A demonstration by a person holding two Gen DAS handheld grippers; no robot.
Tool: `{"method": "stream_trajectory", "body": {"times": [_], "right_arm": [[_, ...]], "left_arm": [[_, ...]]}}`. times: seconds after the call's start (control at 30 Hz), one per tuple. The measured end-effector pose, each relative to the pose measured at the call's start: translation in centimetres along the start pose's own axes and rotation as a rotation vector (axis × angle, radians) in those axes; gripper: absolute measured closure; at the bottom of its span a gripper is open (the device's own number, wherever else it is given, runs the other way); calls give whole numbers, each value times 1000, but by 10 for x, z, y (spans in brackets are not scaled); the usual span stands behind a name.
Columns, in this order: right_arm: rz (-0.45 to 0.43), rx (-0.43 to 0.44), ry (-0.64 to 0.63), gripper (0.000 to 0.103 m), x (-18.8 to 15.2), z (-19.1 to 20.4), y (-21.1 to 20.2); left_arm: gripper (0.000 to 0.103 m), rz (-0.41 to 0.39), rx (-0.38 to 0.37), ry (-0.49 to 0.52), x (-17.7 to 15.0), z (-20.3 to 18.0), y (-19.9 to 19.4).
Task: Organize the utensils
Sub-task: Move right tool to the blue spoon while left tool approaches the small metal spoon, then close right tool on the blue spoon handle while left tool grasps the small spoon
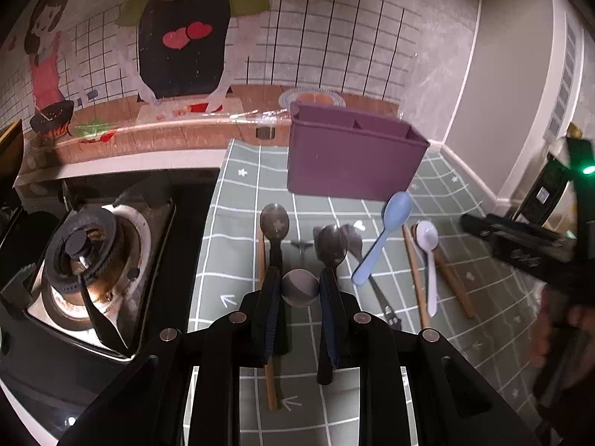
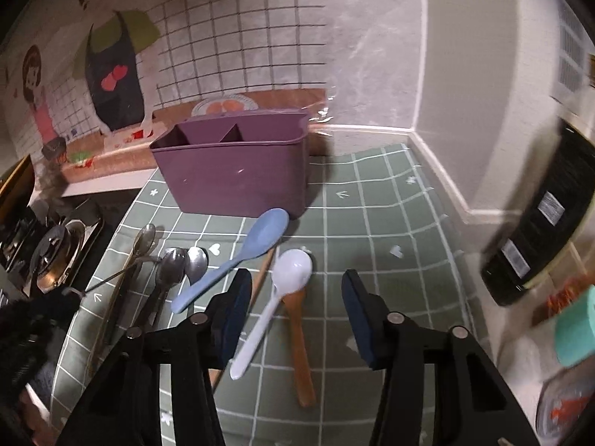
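Observation:
A purple utensil caddy point(image 1: 353, 156) point(image 2: 238, 174) with compartments stands at the back of the green checked mat. In front of it lie several metal spoons point(image 1: 331, 245) point(image 2: 173, 264), a blue plastic spoon point(image 1: 383, 238) point(image 2: 241, 252), a white plastic spoon point(image 1: 429, 260) point(image 2: 275, 297), a wooden spoon point(image 2: 299, 342) and wooden chopsticks point(image 1: 414, 271). My left gripper point(image 1: 300, 290) is over the metal spoons with a metal spoon bowl point(image 1: 300, 287) between its fingers; I cannot tell whether it grips it. My right gripper point(image 2: 293, 297) is open above the white and wooden spoons.
A gas stove burner point(image 1: 85, 256) point(image 2: 54, 256) sits left of the mat. A tiled wall with cartoon decals runs behind. A black appliance point(image 2: 546, 223) and a teal object point(image 2: 574, 330) stand at the right. The right gripper shows in the left wrist view point(image 1: 520, 245).

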State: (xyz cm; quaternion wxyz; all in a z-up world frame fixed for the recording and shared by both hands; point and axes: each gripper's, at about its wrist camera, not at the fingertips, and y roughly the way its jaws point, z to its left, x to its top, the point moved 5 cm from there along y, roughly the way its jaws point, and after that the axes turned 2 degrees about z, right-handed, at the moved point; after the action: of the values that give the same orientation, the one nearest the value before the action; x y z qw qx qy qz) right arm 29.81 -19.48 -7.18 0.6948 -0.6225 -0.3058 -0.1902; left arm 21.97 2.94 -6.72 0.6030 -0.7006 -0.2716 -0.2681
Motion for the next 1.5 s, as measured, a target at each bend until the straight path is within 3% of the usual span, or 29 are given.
{"method": "stream_trajectory", "body": {"times": [0.33, 0.6, 0.77, 1.13, 1.5], "right_arm": [[41, 27, -25, 62, 27, 4, 49], [96, 77, 20, 62, 34, 0, 90], [141, 119, 87, 69, 34, -5, 111], [159, 159, 60, 72, 38, 4, 124], [163, 201, 37, 91, 39, 13, 117]], "left_arm": [[80, 6, -9, -13, 13, 3, -15], [80, 0, 19, -21, 22, 3, -17], [80, 4, 23, -22, 23, 2, -15], [80, 19, 31, -32, 16, 5, -18], [80, 29, 26, -60, 6, 8, -19]]}}
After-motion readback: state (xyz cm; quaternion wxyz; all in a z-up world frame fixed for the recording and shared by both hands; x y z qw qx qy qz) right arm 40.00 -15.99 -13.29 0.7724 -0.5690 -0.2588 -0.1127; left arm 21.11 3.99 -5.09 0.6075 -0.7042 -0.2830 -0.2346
